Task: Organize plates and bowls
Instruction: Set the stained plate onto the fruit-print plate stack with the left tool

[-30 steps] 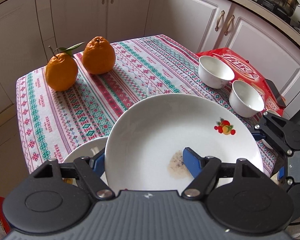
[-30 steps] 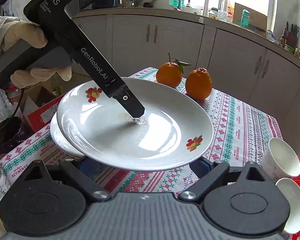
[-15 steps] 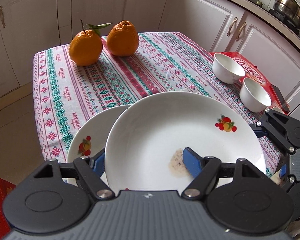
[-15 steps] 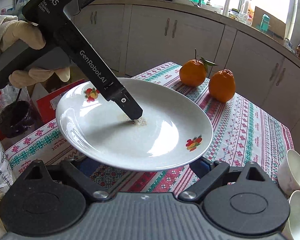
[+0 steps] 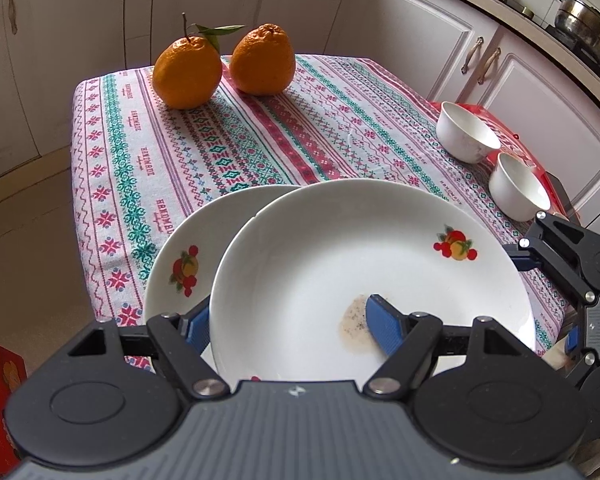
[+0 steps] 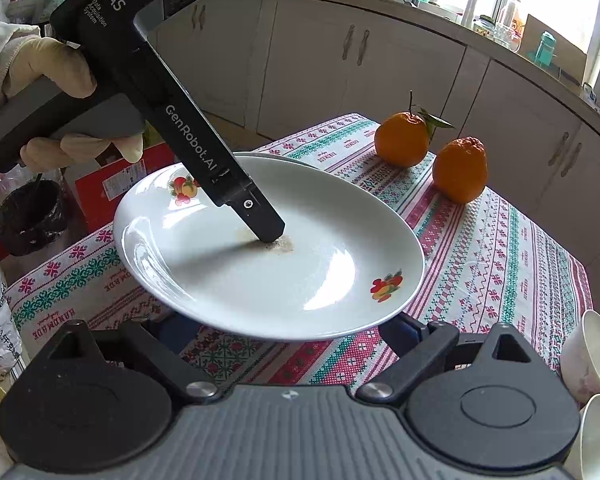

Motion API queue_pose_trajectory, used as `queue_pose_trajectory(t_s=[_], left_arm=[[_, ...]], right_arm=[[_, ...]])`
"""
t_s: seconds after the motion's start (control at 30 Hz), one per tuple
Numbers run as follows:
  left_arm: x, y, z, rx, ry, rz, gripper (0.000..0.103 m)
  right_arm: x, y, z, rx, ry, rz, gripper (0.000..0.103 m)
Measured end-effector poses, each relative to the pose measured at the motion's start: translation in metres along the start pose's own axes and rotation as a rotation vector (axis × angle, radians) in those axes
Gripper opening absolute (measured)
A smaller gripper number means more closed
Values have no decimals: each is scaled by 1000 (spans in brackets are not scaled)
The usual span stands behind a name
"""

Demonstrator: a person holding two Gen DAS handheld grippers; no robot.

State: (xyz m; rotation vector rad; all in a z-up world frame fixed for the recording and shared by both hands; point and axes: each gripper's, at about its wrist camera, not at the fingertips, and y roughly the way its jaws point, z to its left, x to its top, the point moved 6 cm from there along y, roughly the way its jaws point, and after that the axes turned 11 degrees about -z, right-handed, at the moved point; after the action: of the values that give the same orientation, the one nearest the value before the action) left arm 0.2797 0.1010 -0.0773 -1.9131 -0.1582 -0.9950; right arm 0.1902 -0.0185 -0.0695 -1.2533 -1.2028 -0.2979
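My left gripper (image 5: pixel 288 324) is shut on the near rim of a white plate (image 5: pixel 340 264) with fruit motifs and a brown smear, held tilted above the table. One blue finger (image 5: pixel 384 328) lies inside the plate, the other under it. A second matching plate (image 5: pixel 180 256) lies on the tablecloth below, partly covered. In the right wrist view the held plate (image 6: pixel 300 280) hangs over my right gripper (image 6: pixel 288 332), which is open and empty below its edge. The left gripper (image 6: pixel 260 224) shows there too. Two white bowls (image 5: pixel 466 132) (image 5: pixel 518 192) stand at the right.
Two oranges (image 5: pixel 224 66) sit at the far end of the patterned tablecloth (image 5: pixel 236 148). A red packet (image 5: pixel 512 136) lies under the bowls at the table's right edge. White cabinets surround the table. A red box (image 6: pixel 120 180) and a dark bucket (image 6: pixel 28 216) stand on the floor.
The held plate has shifted right and nearer, uncovering more of the lower plate. In the right wrist view the table and oranges have drawn closer.
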Motion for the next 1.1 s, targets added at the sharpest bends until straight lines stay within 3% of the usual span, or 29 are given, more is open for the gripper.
queue_pose_trajectory(t_s=[0.47, 1.1], left_arm=[[-5, 7, 11, 3, -16, 28, 77], [0, 10, 9, 27, 75, 88, 83]], right_arm=[[-1, 4, 5, -4, -28, 10, 98], [-1, 3, 6, 9, -37, -1, 98]])
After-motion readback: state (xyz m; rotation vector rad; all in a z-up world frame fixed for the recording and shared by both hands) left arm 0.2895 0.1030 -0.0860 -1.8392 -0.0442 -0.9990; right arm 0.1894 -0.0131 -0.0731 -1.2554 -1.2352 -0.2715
